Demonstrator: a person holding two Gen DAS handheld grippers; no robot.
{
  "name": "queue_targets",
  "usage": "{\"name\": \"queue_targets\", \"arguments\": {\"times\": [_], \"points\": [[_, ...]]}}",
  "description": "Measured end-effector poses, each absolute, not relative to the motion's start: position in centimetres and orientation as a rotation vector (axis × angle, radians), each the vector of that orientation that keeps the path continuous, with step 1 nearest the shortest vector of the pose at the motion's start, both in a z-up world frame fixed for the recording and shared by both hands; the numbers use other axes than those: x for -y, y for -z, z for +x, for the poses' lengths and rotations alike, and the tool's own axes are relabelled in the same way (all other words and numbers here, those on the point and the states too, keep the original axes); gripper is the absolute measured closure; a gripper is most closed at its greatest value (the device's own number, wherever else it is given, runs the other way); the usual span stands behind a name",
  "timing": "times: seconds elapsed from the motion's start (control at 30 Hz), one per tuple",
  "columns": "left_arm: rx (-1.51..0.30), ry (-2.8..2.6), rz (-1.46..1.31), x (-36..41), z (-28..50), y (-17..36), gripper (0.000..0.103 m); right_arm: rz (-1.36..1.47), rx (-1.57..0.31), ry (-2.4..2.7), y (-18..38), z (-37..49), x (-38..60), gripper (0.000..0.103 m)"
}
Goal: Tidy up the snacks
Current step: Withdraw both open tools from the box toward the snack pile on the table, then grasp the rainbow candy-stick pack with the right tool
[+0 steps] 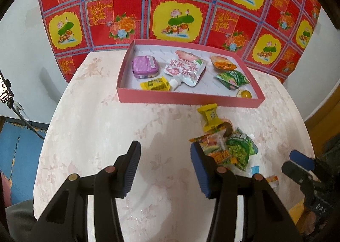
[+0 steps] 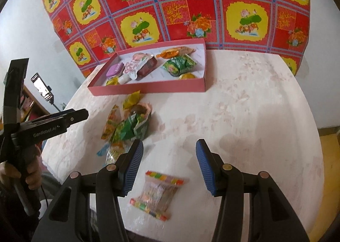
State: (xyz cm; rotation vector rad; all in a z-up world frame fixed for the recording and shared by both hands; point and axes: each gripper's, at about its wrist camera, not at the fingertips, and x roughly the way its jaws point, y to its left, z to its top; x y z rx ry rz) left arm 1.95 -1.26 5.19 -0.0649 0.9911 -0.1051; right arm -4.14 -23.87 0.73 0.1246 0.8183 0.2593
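Note:
A pink box (image 1: 187, 98) (image 2: 148, 88) stands at the table's far side and holds several snacks: a purple tin (image 1: 145, 67), a white pouch (image 1: 184, 71), green and orange packets. Loose snacks lie in front of it: a yellow candy (image 1: 209, 115), an orange packet (image 1: 214, 146) and a green pea packet (image 1: 241, 149) (image 2: 131, 128). A clear colourful packet (image 2: 157, 194) lies at the near edge, between my right gripper's fingers. My left gripper (image 1: 165, 167) is open and empty over bare table left of the pile. My right gripper (image 2: 170, 164) is open and empty.
The round table has a pale floral cloth (image 1: 95, 135). A red and yellow patterned cloth (image 1: 170, 8) hangs behind it. A phone on a stand (image 2: 42, 87) is off the table's left. The right gripper shows in the left wrist view (image 1: 301, 161).

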Motion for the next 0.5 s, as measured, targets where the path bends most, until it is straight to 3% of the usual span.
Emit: {"name": "queue_targets", "arguments": {"times": [0.5], "points": [[-1.007,0.121,-0.068,1.1,1.0,-4.1,0.051,0.071,-0.884,-0.289,1.1,-6.7,22.0,0.050]]}}
